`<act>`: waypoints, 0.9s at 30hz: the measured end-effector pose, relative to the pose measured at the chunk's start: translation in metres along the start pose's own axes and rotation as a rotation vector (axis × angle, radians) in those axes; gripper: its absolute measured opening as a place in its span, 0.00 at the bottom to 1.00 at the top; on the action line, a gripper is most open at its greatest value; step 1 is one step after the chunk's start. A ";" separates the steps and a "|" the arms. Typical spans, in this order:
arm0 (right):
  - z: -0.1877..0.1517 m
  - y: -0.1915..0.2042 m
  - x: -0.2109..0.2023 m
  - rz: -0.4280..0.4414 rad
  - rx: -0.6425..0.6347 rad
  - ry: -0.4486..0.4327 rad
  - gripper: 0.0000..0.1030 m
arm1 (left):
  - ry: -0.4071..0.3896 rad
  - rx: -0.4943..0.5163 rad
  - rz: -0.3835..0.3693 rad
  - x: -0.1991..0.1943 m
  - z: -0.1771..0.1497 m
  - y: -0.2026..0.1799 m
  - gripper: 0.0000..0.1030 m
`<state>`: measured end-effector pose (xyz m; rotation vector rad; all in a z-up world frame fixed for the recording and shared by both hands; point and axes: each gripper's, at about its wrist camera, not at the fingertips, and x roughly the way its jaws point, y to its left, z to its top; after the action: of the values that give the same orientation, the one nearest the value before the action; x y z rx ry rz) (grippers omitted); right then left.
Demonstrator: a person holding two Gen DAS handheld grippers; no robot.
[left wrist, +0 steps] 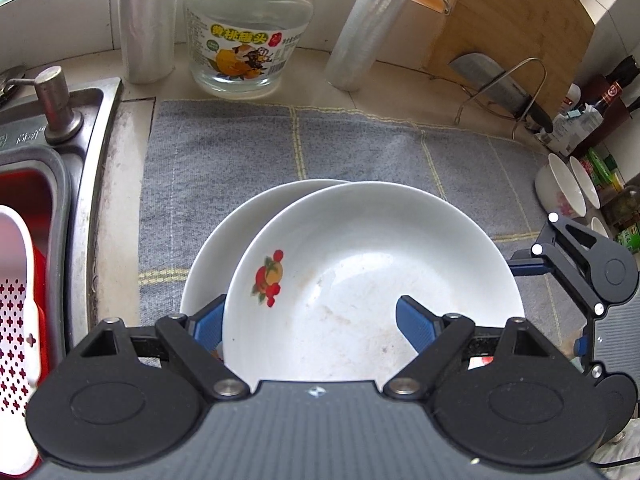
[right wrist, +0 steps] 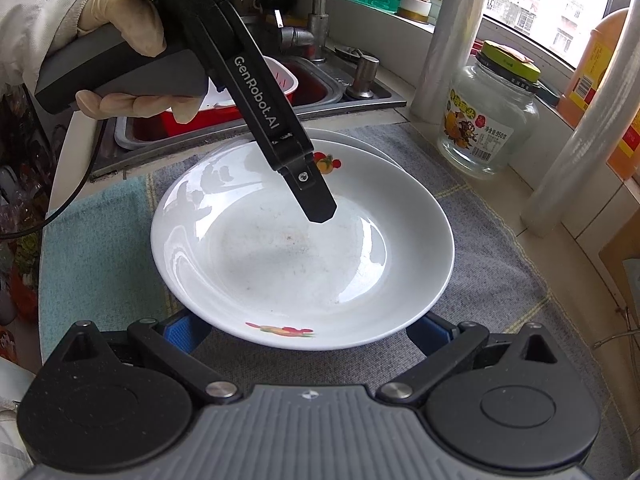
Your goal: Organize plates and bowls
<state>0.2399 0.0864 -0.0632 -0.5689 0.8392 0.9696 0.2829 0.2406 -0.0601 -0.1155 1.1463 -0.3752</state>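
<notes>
A white plate with a fruit print [left wrist: 360, 280] [right wrist: 304, 248] lies on top of a second white plate [left wrist: 216, 248] [right wrist: 360, 142] on the grey cloth. My left gripper [left wrist: 310, 328] is open; one blue pad [left wrist: 416, 324] is over the top plate's inside and the other [left wrist: 208, 326] is outside its rim. In the right wrist view its finger [right wrist: 316, 200] hangs over the plate. My right gripper [right wrist: 308, 330] is open at the plate's near rim, its blue pads [right wrist: 184, 330] low on either side. It shows in the left wrist view [left wrist: 576, 264].
A glass jar [left wrist: 248, 36] [right wrist: 488, 120] and two plastic-wrap rolls [left wrist: 146, 20] [left wrist: 372, 24] stand behind the cloth [left wrist: 360, 148]. The sink [left wrist: 24, 184] with a red basket is left. A cleaver in a rack [left wrist: 500, 88], a cutting board [left wrist: 512, 16] and white bowls [left wrist: 564, 192] are right.
</notes>
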 end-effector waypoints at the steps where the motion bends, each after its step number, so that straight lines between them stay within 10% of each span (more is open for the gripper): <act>1: 0.001 0.000 0.000 0.000 0.000 0.003 1.00 | 0.001 0.001 0.002 -0.001 0.000 0.000 0.84; 27: 0.008 0.006 0.007 -0.027 -0.023 0.108 1.00 | -0.038 -0.034 -0.006 -0.009 -0.004 0.005 0.84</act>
<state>0.2392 0.0985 -0.0644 -0.6551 0.9149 0.9310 0.2770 0.2489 -0.0560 -0.1552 1.1155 -0.3572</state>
